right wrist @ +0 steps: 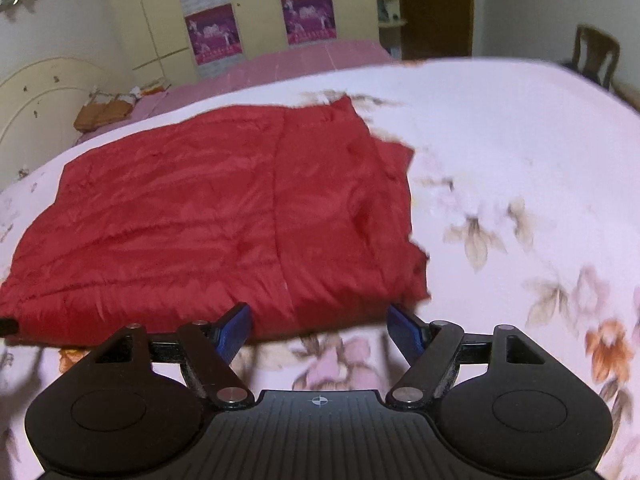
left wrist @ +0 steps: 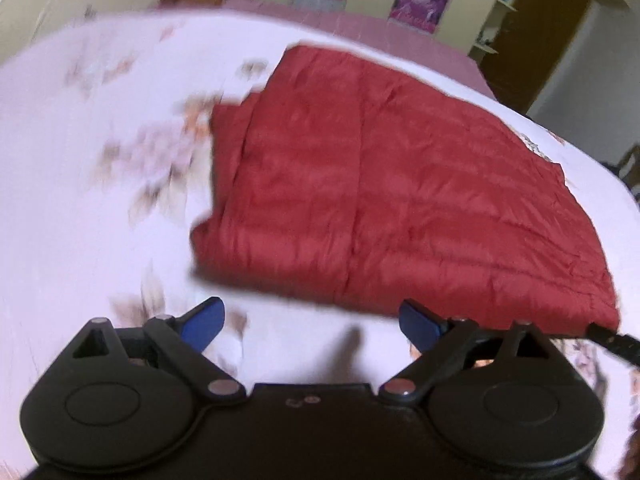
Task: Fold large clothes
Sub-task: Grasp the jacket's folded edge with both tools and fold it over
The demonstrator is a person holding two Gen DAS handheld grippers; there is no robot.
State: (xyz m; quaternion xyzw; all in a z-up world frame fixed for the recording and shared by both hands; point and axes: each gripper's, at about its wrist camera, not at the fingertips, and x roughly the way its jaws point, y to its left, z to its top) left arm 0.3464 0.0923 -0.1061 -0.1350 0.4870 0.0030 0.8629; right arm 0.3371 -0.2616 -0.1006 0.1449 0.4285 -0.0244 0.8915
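Observation:
A red quilted jacket [left wrist: 392, 184] lies folded flat on a pale floral bedsheet [left wrist: 80, 200]. My left gripper [left wrist: 312, 326] is open and empty, just short of the jacket's near edge. The jacket also shows in the right wrist view [right wrist: 224, 220]. My right gripper [right wrist: 320, 330] is open and empty, its blue fingertips [right wrist: 236, 326] at the jacket's near edge. The tip of the other gripper [left wrist: 608, 340] shows at the jacket's right corner in the left wrist view.
A pink bed surface [right wrist: 300, 64] lies beyond the sheet. Cream wardrobes with purple posters [right wrist: 212, 32] stand at the back. A brown door [right wrist: 436, 8] and a wooden chair [right wrist: 596, 56] are at the right. A brown item [right wrist: 104, 114] sits by the headboard.

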